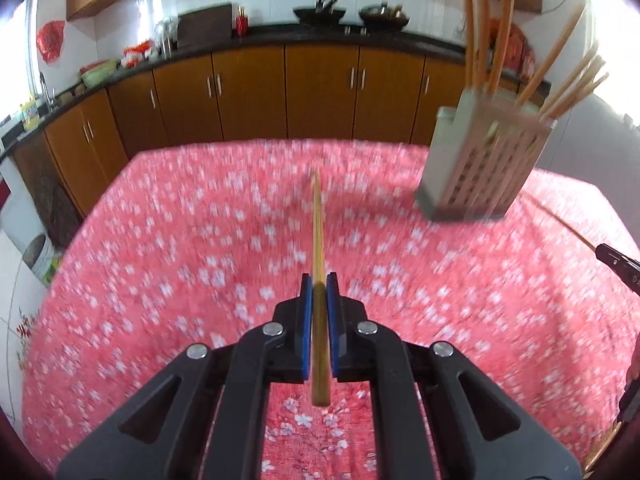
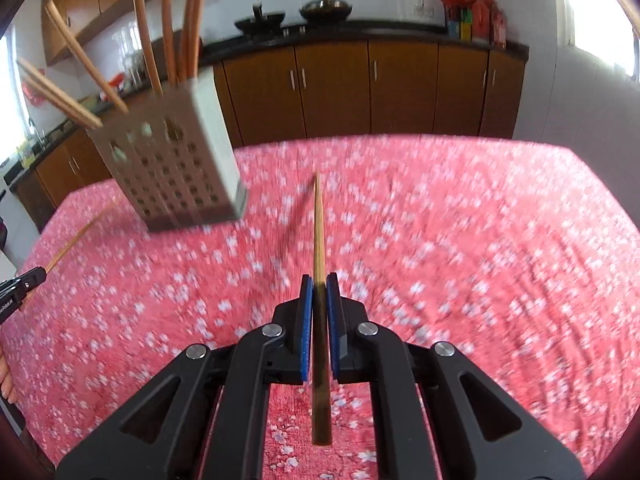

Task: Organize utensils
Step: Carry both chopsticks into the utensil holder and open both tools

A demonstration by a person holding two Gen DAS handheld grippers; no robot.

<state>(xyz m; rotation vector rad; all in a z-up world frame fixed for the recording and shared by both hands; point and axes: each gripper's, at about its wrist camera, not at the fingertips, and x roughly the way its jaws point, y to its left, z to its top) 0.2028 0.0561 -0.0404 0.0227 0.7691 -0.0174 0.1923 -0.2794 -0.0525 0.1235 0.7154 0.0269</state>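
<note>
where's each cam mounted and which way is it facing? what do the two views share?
Left wrist: on the left gripper, looking along its fingers over the pink tablecloth toward kitchen cabinets; jaws pinch a chopstick; right gripper tip at far right.
Right wrist: on the right gripper, same heading; jaws pinch its own chopstick; left gripper and a hand at far left.
Shared: utensil holder, tablecloth, cabinets.

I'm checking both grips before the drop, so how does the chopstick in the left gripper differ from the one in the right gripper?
The left chopstick looks lighter and golden; the right chopstick looks darker towards its near end. The utensil holder stands to the right of the left one and to the left of the right one. Both point forward, clamped between blue pads of the left gripper and right gripper.
</note>
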